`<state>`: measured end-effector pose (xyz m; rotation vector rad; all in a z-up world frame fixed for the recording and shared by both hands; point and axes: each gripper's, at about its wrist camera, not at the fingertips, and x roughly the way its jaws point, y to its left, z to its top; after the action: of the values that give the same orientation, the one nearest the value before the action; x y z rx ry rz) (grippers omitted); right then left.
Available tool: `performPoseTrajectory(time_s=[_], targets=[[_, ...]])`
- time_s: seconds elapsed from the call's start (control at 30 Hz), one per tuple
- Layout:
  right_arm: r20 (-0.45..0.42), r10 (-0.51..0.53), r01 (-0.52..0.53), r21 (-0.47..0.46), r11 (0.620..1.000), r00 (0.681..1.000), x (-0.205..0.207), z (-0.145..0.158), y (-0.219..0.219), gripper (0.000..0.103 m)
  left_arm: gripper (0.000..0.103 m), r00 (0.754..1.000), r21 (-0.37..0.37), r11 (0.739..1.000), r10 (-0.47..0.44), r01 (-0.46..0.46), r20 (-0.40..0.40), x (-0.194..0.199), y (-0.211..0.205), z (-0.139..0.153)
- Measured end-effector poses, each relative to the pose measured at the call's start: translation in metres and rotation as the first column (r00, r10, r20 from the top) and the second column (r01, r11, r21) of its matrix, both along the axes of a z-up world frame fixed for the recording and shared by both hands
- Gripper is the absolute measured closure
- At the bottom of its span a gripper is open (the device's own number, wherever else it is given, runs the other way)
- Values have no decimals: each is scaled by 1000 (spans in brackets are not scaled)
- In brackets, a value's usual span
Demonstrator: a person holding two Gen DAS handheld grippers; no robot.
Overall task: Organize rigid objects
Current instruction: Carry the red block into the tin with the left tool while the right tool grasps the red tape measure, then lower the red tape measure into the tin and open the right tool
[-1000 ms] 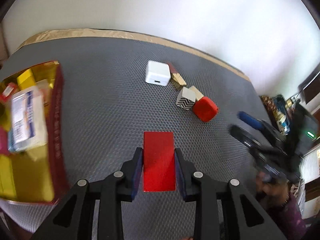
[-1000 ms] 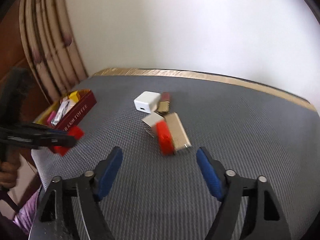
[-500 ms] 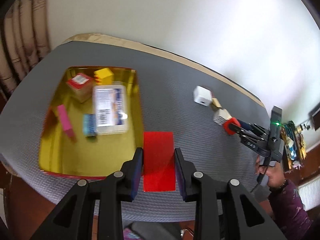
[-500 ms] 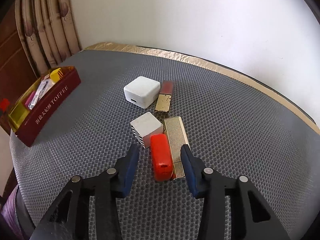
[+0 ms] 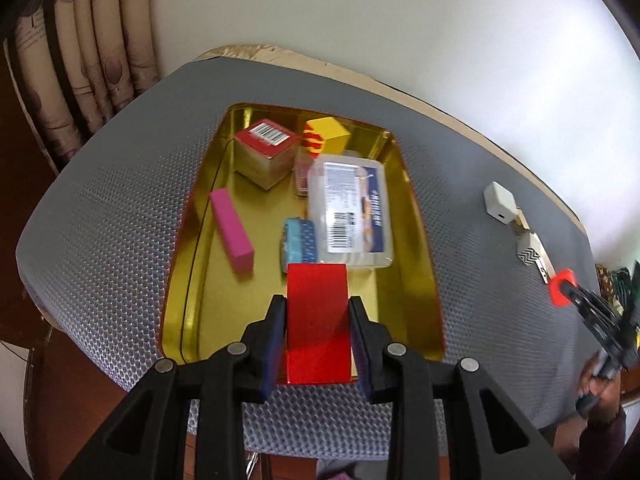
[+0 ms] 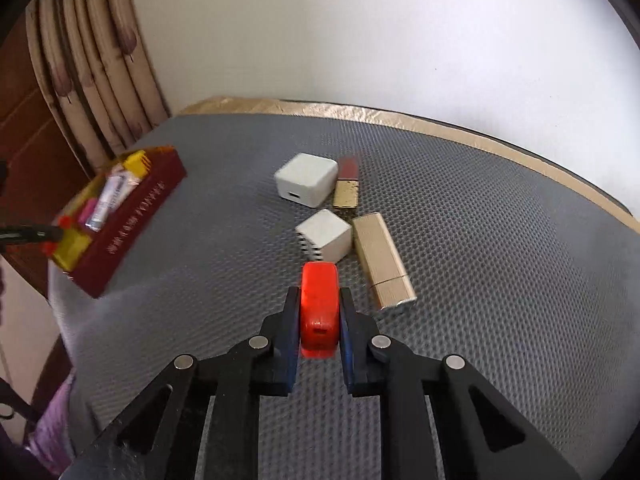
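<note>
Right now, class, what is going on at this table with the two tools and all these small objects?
A person is sorting small rigid items into a gold tray. The left tool holds a flat red block over the tray's near end, above the pink block and clear plastic case already inside. The right tool is shut on an orange-red piece on the grey mat, beside the white charger, striped cube and gold case still waiting.

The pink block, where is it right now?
In the left wrist view, the pink block lies inside the gold tin on its left side, left of the blue box and below the barcode-topped red box.
</note>
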<state>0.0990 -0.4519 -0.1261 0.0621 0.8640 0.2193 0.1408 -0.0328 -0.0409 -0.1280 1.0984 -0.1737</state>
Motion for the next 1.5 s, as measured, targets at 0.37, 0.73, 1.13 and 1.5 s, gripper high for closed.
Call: performPoseTrajectory(time_s=[0.37, 0.73, 1.13, 1.5], targets=[[40, 46, -50, 109, 993, 998, -15, 29, 31, 87, 72, 996, -25, 996, -83, 82, -26, 10, -23, -13], [45, 110, -116, 155, 981, 993, -6, 44, 83, 87, 68, 994, -35, 996, -84, 81, -63, 12, -30, -22], [23, 268, -262, 318, 911, 963, 36, 70, 181, 87, 60, 964, -39, 974, 224, -221, 142, -61, 33, 20], [-116, 345, -279, 380, 882, 932, 110, 44, 295, 87, 60, 967, 97, 969, 215, -229, 138, -76, 40, 2]])
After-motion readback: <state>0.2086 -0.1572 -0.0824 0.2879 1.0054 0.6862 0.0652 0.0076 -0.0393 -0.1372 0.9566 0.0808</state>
